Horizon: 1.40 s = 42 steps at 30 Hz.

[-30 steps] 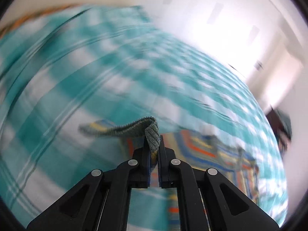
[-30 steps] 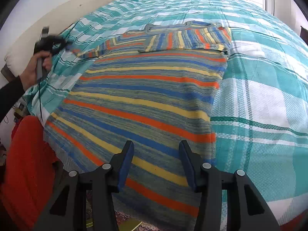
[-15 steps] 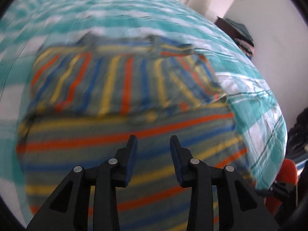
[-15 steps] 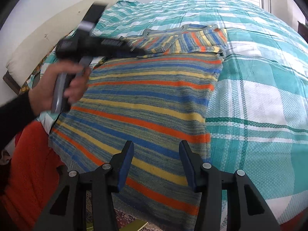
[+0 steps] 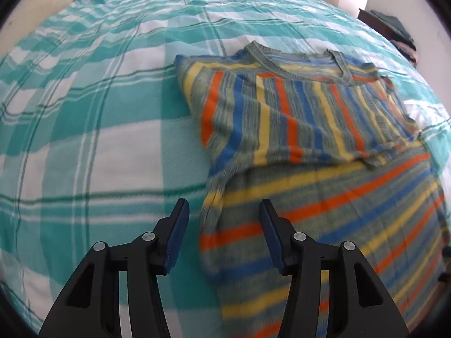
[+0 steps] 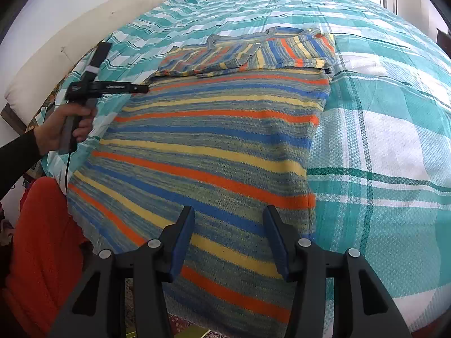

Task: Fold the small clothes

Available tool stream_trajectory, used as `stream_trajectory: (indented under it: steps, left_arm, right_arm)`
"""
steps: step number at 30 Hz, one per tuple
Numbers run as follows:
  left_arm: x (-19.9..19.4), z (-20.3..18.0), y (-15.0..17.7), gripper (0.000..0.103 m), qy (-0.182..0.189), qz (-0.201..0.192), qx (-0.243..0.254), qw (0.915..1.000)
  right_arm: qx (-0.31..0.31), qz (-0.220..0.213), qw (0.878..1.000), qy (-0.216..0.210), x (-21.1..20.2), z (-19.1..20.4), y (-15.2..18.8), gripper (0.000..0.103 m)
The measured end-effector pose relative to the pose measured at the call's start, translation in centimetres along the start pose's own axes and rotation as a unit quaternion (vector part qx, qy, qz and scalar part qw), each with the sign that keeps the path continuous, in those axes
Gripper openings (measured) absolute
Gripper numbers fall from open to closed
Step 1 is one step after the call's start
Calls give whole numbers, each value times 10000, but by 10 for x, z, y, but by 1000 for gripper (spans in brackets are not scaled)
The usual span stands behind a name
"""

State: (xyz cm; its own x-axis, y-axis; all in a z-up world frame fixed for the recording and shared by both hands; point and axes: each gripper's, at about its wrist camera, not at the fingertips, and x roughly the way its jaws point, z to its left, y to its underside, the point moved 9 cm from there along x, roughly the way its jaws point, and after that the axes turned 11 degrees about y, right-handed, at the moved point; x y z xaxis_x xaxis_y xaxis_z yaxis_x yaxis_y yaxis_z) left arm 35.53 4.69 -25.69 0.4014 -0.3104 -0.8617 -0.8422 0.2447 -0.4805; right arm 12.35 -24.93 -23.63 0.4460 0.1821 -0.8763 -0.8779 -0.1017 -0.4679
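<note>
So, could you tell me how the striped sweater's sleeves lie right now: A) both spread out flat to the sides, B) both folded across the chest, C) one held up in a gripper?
B: both sleeves lie folded across the sweater, and both grippers are open and empty.

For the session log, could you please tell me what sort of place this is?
Most likely a bedroom: a striped knit sweater lies on a bed under a teal plaid bedspread, with a cream headboard by the wall.

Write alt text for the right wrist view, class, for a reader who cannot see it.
A striped sweater lies flat on a teal plaid bedspread, sleeves folded across its far end. The open right gripper hovers over its near hem; the left gripper is held at the left.
</note>
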Motion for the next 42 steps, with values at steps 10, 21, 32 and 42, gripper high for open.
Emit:
stream_trajectory:
  steps: [10, 21, 32, 42]
  left_arm:
    - [2, 40, 13, 8, -414, -419, -686, 9959]
    - [-63, 62, -20, 60, 590, -994, -1636, 9797]
    - [10, 42, 6, 66, -387, 135, -518, 9978]
    - [4, 37, -70, 69, 167, -361, -891, 9952]
  right_arm:
    - [-11, 40, 10000, -77, 4, 0, -1, 56]
    - [92, -5, 9995, -301, -10, 4, -8, 56]
    - [-75, 140, 9995, -282, 1, 11, 1, 56]
    - [-26, 115, 9994, -319, 4, 10, 0, 56]
